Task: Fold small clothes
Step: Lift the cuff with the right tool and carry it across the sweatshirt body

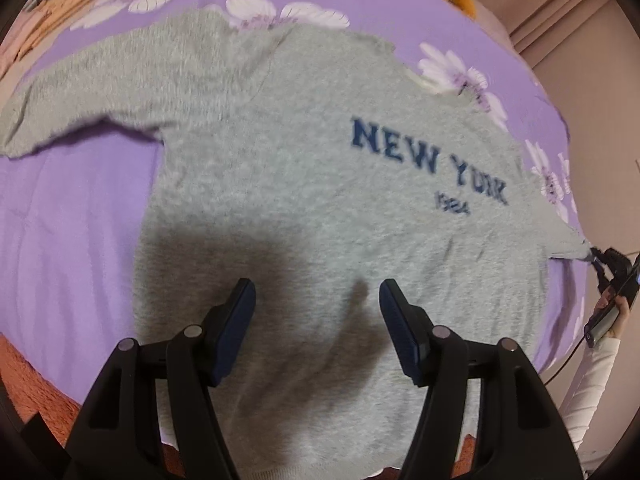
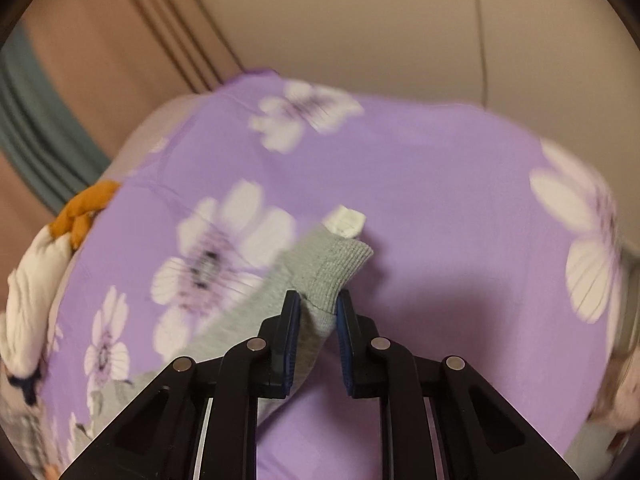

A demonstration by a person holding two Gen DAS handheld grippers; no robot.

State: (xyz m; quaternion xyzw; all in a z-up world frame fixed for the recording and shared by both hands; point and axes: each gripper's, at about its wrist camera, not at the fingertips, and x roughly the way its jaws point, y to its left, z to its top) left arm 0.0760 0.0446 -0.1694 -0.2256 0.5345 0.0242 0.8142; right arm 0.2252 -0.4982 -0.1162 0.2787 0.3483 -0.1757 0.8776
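A grey sweatshirt (image 1: 304, 168) printed "NEW YORK" lies spread flat, front up, on a bed with a purple flowered sheet (image 1: 72, 216). In the left wrist view the body fills the centre, one sleeve (image 1: 92, 92) stretches toward 10 o'clock, and the hem sits at 6 o'clock, just under the left gripper (image 1: 317, 292). That gripper hovers over the lower body with its fingers wide apart and nothing between them.

The right gripper (image 2: 318, 304) is clamped on the other sleeve, close to its ribbed cuff (image 2: 340, 264), which sticks out past the fingertips toward 12 o'clock; a small white tag (image 2: 346, 220) shows just beyond it. In this view the sleeve's long axis runs from the fingers back toward 8 o'clock, where it joins the body. In the left view the same gripper shows at 3 o'clock, at the sweatshirt's far right edge.

The next fold likely turns on this: the body lies to the right gripper's left, so the held sleeve would have to travel across that way, onto the chest. The right hand is the nearer one for that; the left could pin the body.
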